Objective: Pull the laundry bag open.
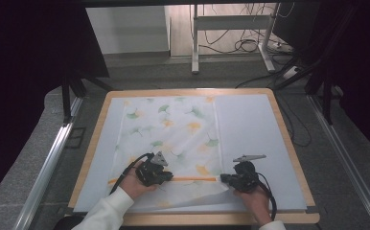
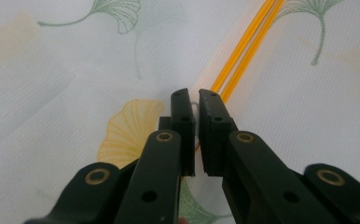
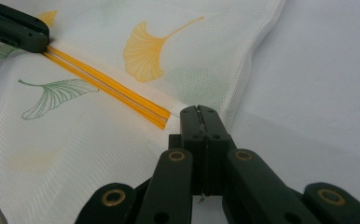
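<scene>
High view shows us at the near edge of the surface point(image 1: 288, 158), where a white mesh laundry bag point(image 1: 173, 134) printed with ginkgo leaves lies flat, left of centre. Its orange zipper point(image 1: 192, 179) runs left to right along the near end, between our two hands. Our right gripper point(image 3: 200, 112) has its jaws clenched on the fabric at the zipper's right end, anchoring the bag. Our left gripper point(image 2: 193, 103) has its jaws clamped on what looks like the small pull tab point(image 2: 195, 109) at the slider. We judge the zipping step is in hand; whether it opens or closes, we cannot tell. Next we should draw the left gripper along the track, keeping the right firm and the fabric taut.
</scene>
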`<state>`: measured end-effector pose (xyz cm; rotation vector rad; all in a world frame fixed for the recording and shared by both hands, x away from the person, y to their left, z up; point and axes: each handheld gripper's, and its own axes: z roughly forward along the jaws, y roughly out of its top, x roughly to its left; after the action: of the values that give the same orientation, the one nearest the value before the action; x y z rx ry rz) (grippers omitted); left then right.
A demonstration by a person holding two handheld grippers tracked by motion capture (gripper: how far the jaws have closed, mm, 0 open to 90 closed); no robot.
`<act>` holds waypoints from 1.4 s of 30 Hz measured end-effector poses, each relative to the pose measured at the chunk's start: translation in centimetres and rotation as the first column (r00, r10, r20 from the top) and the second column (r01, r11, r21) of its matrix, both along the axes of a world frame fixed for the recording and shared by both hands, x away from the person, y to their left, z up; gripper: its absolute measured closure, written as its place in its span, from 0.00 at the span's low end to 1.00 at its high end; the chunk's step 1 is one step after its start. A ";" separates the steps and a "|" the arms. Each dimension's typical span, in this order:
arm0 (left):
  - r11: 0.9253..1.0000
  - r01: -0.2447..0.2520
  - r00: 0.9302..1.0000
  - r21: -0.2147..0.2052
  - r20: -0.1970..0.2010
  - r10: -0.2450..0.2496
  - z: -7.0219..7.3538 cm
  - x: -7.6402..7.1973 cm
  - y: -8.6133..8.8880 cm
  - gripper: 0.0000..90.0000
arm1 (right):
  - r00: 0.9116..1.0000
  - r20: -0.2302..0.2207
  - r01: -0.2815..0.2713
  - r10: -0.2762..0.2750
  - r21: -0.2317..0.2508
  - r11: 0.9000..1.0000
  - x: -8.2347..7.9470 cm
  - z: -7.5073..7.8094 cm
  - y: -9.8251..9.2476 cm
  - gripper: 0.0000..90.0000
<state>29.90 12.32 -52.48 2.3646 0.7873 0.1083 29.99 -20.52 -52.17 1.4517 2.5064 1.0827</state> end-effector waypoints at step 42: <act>0.997 -0.081 0.997 0.016 -0.005 0.081 -0.1 -1.2 4.9 0.96 | 1.000 0.010 -0.001 0.001 -0.002 1.000 -0.1 0.0 0.0 1.00</act>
<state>28.71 17.23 -52.62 2.3493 0.8882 0.1429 29.89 -20.49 -52.19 1.4410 2.5012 1.0840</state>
